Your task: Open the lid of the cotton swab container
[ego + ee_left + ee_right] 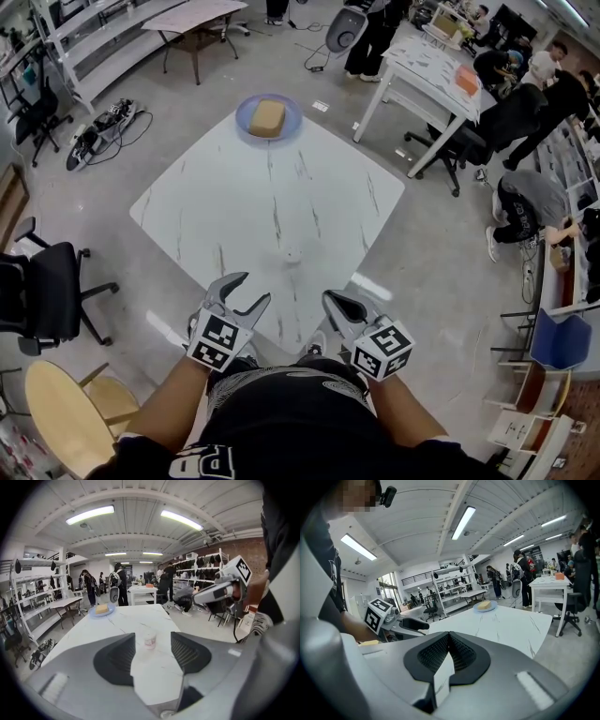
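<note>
The cotton swab container (293, 254) is a small pale, translucent tub with its lid on. It stands alone toward the near side of the white marble table (216, 211). My left gripper (249, 289) hovers open over the table's near edge, a short way in front of the tub. In the left gripper view the container (150, 640) shows between the spread jaws of that gripper (153, 656), further off and untouched. My right gripper (330, 300) is shut and empty, level with the left one and to its right. In the right gripper view its jaws (448, 638) meet, with the container out of sight.
A blue plate (246, 128) bearing a yellow block (267, 117) sits at the table's far corner. A black office chair (47, 291) and a round wooden table (66, 403) stand to the left. White desks (427, 61) and several people are at the back right.
</note>
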Motion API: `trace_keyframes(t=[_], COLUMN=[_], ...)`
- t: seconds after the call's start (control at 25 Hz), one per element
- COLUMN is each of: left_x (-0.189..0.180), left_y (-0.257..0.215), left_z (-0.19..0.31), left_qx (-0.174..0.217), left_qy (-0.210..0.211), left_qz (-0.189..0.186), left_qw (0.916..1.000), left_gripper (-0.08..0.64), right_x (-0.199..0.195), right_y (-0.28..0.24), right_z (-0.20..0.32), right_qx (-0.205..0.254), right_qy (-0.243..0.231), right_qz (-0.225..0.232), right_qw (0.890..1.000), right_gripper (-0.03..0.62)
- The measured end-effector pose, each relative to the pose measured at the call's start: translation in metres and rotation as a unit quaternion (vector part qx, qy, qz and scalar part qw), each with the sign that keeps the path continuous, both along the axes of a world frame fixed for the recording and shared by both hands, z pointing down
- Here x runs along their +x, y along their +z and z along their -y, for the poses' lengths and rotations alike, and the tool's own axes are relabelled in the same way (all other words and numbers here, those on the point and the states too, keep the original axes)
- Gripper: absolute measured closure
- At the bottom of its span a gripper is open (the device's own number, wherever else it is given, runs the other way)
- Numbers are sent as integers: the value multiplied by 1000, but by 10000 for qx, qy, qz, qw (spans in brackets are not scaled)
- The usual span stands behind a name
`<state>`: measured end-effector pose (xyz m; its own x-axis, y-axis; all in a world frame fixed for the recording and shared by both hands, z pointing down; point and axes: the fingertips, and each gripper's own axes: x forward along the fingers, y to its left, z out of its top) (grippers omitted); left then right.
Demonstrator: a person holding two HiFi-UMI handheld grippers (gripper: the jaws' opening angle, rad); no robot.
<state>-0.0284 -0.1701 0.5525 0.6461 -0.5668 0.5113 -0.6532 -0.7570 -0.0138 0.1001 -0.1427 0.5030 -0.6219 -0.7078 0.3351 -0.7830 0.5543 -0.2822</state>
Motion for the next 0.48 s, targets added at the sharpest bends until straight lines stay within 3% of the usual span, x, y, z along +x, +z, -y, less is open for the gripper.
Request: trace_keyframes(t=[0.48], left_x=[14], left_y=[71], left_z=[26], left_qx=[-367], left_qy=[166], left_qz=[258], left_qw=[9989], left_gripper=[272], right_x=[9], right_y=[30], right_z=[-3], right_qx=[-264], right_qy=[79], right_qz=[-84], right_qw=[9996], right_gripper=[592])
